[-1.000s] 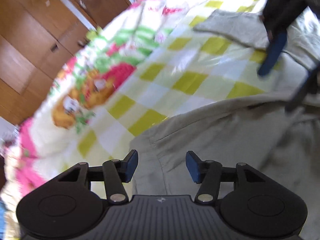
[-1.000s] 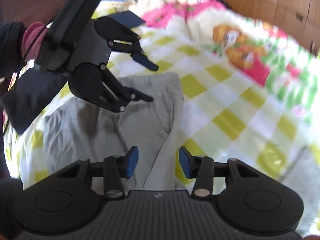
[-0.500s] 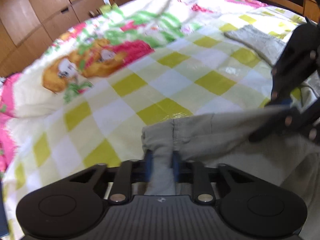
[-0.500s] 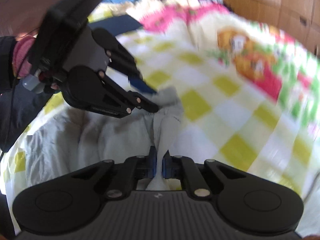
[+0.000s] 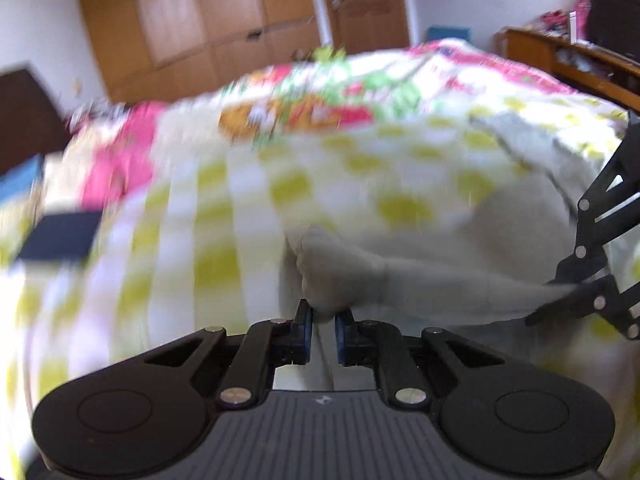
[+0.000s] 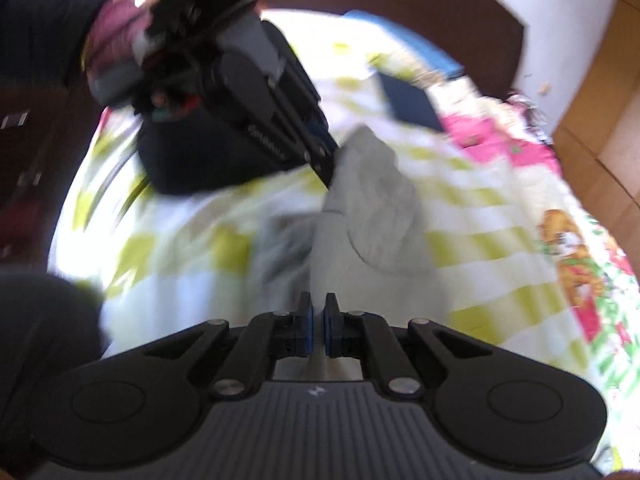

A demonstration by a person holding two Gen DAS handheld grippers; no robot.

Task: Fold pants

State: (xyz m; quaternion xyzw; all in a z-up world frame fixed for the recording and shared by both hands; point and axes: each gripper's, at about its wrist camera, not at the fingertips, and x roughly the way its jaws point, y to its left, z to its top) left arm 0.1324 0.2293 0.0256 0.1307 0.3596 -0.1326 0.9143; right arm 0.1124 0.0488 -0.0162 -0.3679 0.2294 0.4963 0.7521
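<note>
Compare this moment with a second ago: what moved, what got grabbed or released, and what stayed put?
Both grippers were open above the flat grey pants; since then the left gripper and right gripper have each shut on an edge of the pants and lifted it off the bed, so the cloth now hangs bunched between them. The checkered bedspread and the dark blue item lying on it stayed put.

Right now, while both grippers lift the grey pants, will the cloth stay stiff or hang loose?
Probably loose: the grey pants sag and bunch between the left gripper and right gripper. They look light, and likely to drape when lowered.
</note>
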